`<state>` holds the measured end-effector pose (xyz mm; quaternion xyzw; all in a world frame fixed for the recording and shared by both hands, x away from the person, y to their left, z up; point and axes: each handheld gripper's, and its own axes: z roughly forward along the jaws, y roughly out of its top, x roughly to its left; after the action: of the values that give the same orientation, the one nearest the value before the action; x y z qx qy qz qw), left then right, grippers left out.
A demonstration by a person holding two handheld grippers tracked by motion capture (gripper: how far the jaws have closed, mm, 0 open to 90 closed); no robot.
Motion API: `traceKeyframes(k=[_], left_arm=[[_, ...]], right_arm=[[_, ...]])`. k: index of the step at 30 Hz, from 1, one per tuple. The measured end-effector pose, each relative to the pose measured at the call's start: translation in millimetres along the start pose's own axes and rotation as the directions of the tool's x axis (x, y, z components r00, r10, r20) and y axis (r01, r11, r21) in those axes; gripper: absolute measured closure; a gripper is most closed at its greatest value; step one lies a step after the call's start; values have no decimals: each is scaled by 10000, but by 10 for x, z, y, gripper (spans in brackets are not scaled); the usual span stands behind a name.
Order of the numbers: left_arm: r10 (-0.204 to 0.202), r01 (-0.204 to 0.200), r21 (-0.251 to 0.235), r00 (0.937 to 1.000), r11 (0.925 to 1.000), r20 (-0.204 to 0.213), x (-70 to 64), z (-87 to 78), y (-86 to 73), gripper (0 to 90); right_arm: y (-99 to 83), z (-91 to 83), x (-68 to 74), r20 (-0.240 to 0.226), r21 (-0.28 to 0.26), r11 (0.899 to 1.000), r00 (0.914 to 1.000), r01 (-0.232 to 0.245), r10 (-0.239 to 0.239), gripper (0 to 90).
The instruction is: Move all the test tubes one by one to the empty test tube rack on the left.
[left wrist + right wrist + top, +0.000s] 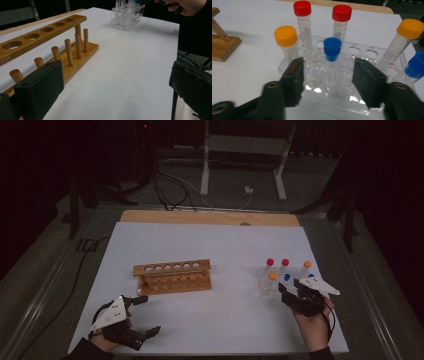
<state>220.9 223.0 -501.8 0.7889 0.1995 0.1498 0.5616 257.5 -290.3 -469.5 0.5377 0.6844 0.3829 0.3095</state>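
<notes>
A: Blue-capped tube [332, 50], item one: standing upright in the clear plastic rack [362, 98], straight ahead of the right gripper [327, 72]. Jaws spread wide, one on each side of the tube's line, holding nothing and not touching it.

B: Tube count?

A: Six capped tubes in that rack. Two red caps [302, 8] at the back, two orange caps, one at the left [285, 36] and one leaning at the right [411, 28], and two blue, the second at the right edge [416, 65]. In the high view the rack [265, 287] sits at the right side of the white sheet [220, 320], with the right gripper [292, 296] just at its near edge.

B: Empty holes in the rack?

A: Several, labelled in red; the exact number cannot be read.

B: Left gripper?

A: One, left gripper [145, 316], resting near the front left of the sheet, jaws released and wide apart, nothing between them. In its own view the two black jaws frame bare sheet.

B: Other stock?

A: One wooden test-tube rack [172, 276], centre-left, well apart from the plastic one. Top bar has six round holes, all vacant. Wooden drying pegs [68, 51] stand in a row on its base; six are visible in the left gripper view. One wooden tabletop [210, 217] shows beyond the sheet's far edge.
</notes>
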Motion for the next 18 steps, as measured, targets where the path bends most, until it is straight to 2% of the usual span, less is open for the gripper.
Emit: traceKeyframes(k=[3, 6, 7, 13, 14, 18], left_arm=[[13, -13, 13, 10000, 10000, -1, -3, 2, 1, 5], [-5, 5, -3, 10000, 10000, -20, -1, -1, 1, 5], [-16, 16, -7, 10000, 10000, -21, 0, -2, 1, 5], [5, -5, 21, 10000, 10000, 3, -3, 2, 1, 5], [4, -4, 19, 10000, 10000, -2, -2, 2, 0, 5], [-23, 23, -15, 10000, 10000, -23, -1, -3, 1, 5]], right_arm=[[11, 47, -14, 13, 180, 9998, 10000, 87, -87, 560], [16, 66, -20, 88, 225, 9996, 9999, 144, -146, 592], [23, 82, -27, 27, 265, 9995, 9998, 180, -180, 630], [23, 130, -9, -46, 504, 9981, 9994, 349, -347, 698], [18, 148, -1, 53, 601, 9972, 9990, 444, -448, 725], [14, 162, -22, 75, 635, 9971, 9991, 409, -414, 757]])
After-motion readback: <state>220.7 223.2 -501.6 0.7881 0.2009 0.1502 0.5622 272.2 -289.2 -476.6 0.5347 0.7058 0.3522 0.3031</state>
